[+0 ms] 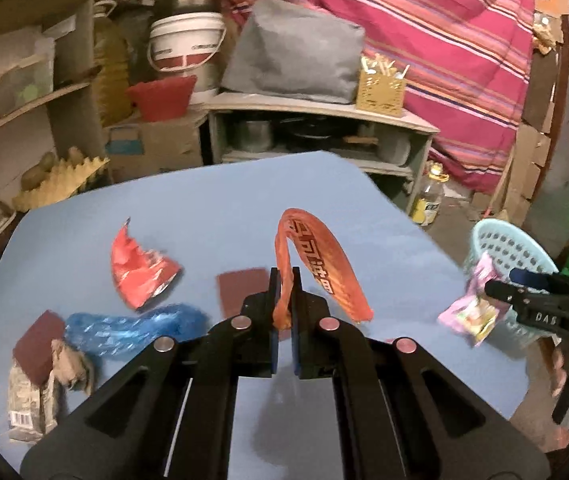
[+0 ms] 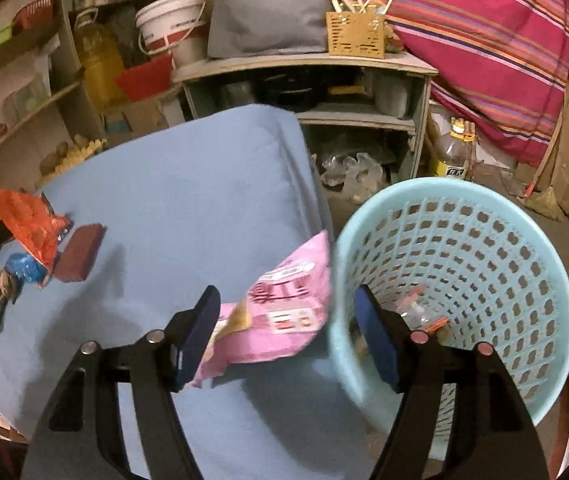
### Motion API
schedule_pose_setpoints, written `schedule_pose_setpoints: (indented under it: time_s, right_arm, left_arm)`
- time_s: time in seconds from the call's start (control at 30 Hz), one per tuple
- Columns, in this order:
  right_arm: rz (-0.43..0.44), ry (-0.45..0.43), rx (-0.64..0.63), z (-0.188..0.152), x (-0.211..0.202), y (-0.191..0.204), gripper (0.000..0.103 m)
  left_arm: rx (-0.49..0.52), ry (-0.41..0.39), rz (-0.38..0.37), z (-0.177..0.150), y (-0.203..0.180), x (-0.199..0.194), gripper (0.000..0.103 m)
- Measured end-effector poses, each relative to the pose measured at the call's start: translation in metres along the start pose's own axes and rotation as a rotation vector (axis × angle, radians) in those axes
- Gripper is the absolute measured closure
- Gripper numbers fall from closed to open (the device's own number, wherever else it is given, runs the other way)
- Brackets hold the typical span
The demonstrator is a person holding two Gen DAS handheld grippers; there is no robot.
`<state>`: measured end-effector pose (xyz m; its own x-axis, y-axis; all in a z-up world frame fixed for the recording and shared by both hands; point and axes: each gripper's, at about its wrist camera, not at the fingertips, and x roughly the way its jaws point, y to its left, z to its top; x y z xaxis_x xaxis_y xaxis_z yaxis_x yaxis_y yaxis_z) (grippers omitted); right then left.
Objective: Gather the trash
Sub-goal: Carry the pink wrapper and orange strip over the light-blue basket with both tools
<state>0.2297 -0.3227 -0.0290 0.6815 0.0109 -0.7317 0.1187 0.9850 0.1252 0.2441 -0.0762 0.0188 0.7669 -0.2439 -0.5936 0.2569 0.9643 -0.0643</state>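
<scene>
My left gripper (image 1: 284, 276) is shut on a curled orange wrapper (image 1: 316, 256) and holds it above the blue table (image 1: 204, 208). In the right wrist view my right gripper (image 2: 287, 294) is open. A pink wrapper (image 2: 284, 312) hangs blurred between its fingers, against the left pad and clear of the right one. It is just left of the rim of the light-blue perforated basket (image 2: 444, 188), which has a few scraps at its bottom. The left wrist view shows the pink wrapper (image 1: 470, 314) in front of the basket (image 1: 512, 248).
On the table lie a red wrapper (image 1: 136, 272), a blue plastic bag (image 1: 132, 328), two brown pads (image 1: 240, 288), crumpled paper and a grey packet (image 1: 28, 400). A low shelf unit (image 2: 304, 64) stands behind the table. An oil bottle (image 2: 454, 152) is on the floor.
</scene>
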Motion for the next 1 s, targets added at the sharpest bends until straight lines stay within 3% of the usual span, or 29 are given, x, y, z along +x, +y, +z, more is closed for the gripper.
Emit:
schedule_pose_setpoints:
  time_s: [0.1, 0.17, 0.23, 0.3, 0.43, 0.6, 0.83, 1.0]
  right_arm:
    - [-0.014, 0.025, -0.045, -0.002, 0.009, 0.018, 0.038]
    - [-0.002, 0.060, -0.055, -0.006, 0.019, 0.027, 0.049]
    - [0.007, 0.082, -0.056, -0.010, 0.026, 0.032, 0.054]
    - [-0.008, 0.080, -0.067, -0.011, 0.031, 0.036, 0.058]
    - [0.021, 0.084, -0.062, -0.008, 0.034, 0.038, 0.077]
    - [0.030, 0.056, -0.071, -0.007, 0.031, 0.042, 0.088]
    - [0.027, -0.061, -0.027, 0.011, -0.012, 0.014, 0.089]
    - [-0.017, -0.128, 0.013, 0.021, -0.039, -0.031, 0.089]
  left_arm:
    - [-0.021, 0.014, -0.001, -0.009, 0.015, 0.002, 0.100]
    - [-0.036, 0.026, -0.005, -0.013, 0.024, 0.005, 0.100]
    - [-0.037, 0.030, 0.004, -0.015, 0.031, 0.006, 0.100]
    - [-0.046, 0.032, 0.003, -0.017, 0.036, 0.007, 0.100]
    - [-0.070, 0.028, -0.011, -0.016, 0.045, 0.006, 0.100]
    - [-0.062, 0.018, -0.013, -0.017, 0.043, 0.003, 0.100]
    - [-0.059, 0.007, -0.049, -0.005, 0.023, 0.002, 0.100]
    - [-0.013, -0.021, -0.098, 0.009, -0.023, 0.002, 0.100]
